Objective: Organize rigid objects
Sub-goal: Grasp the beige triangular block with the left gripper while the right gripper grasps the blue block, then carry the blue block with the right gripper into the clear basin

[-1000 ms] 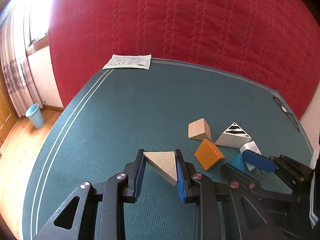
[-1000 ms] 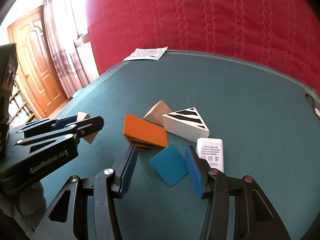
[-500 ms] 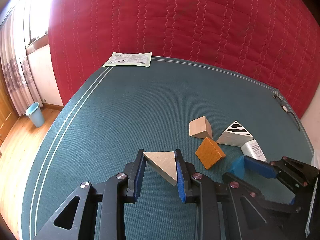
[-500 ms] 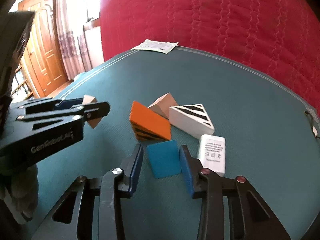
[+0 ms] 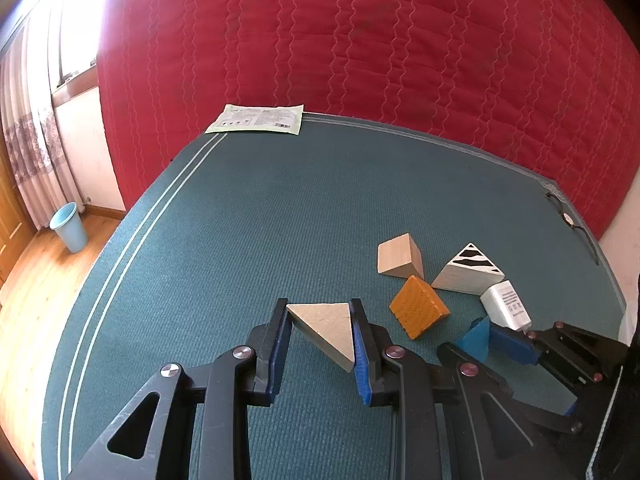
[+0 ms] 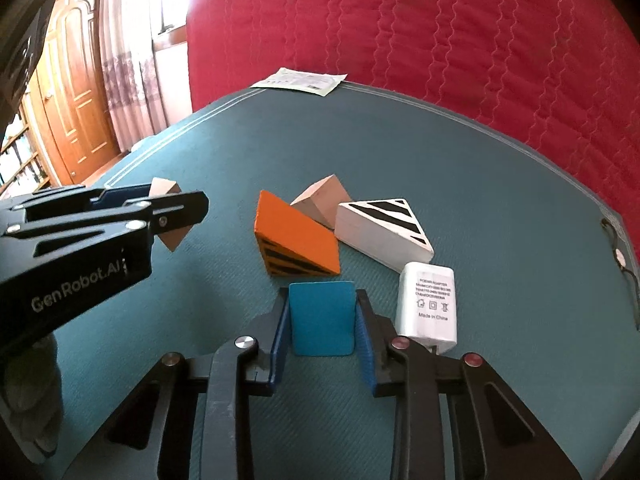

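My left gripper (image 5: 320, 308) is shut on a plain wooden triangle block (image 5: 328, 328), held just above the teal table cover (image 5: 240, 220). My right gripper (image 6: 322, 294) has its jaws closing on a blue block (image 6: 322, 320), and both blue pads press on its sides. Just beyond it lie an orange wedge with black stripes (image 6: 292, 236), a plain wooden wedge (image 6: 324, 200) and a white triangle with black stripes (image 6: 380, 224). A white power adapter (image 6: 430, 304) rests beside the right finger. In the right wrist view my left gripper (image 6: 176, 208) shows at the left.
A printed paper sheet (image 5: 256, 120) lies at the table's far edge against a red quilt (image 5: 360, 40). A black cord with a small white disc (image 5: 568, 220) lies at the right edge. On the wooden floor to the left stands a blue bin (image 5: 70, 226).
The right gripper's jaws closed in around the blue block, and the block now stands square between the pads. The left gripper and its wooden triangle have not moved.
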### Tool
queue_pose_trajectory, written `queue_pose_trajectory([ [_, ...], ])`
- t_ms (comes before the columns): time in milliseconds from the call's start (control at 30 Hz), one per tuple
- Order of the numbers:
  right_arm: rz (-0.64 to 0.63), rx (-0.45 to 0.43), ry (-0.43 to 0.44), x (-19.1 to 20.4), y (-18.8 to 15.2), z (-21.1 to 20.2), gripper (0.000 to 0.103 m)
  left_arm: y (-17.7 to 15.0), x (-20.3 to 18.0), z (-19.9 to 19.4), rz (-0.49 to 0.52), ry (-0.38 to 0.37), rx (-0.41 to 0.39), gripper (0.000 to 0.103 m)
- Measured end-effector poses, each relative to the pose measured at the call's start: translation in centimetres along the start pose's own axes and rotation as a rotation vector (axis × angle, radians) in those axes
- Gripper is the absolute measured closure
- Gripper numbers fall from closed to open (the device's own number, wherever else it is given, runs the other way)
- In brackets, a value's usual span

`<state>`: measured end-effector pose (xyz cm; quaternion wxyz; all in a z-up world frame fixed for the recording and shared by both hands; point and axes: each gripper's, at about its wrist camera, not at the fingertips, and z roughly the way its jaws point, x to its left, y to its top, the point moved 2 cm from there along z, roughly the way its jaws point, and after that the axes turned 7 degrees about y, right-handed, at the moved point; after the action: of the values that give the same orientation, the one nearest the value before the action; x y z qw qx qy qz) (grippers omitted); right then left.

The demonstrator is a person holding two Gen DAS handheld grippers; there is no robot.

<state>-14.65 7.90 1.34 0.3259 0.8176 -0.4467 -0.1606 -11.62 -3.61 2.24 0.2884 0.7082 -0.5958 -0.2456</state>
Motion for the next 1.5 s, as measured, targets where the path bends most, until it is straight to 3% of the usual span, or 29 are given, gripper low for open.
queue_pose_trajectory([
  [467,0.144,-0.043,0.035,-0.5,-4.4,-4.4,0.072,-0.2,-1.3,-0.9,0.03,-0.052,-0.023,0.073],
  [800,0.259,-0.086,0.008,-2.4,-7.3,-8.0,0.072,-0.8,-3.4,-1.8,0.058,-0.217,-0.002,0.073],
  [933,0.302,-0.104,-0.007,-3.0,-8.3,-9.3,0.072,-0.9,-4.0,-2.2,0.077,-0.245,-0.007,0.073],
  [1500,0.388,-0.169,-0.077,-5.2,-11.5,-14.3,0.072,-2.5,-6.6,-3.6,0.171,-0.276,-0.026,0.073],
])
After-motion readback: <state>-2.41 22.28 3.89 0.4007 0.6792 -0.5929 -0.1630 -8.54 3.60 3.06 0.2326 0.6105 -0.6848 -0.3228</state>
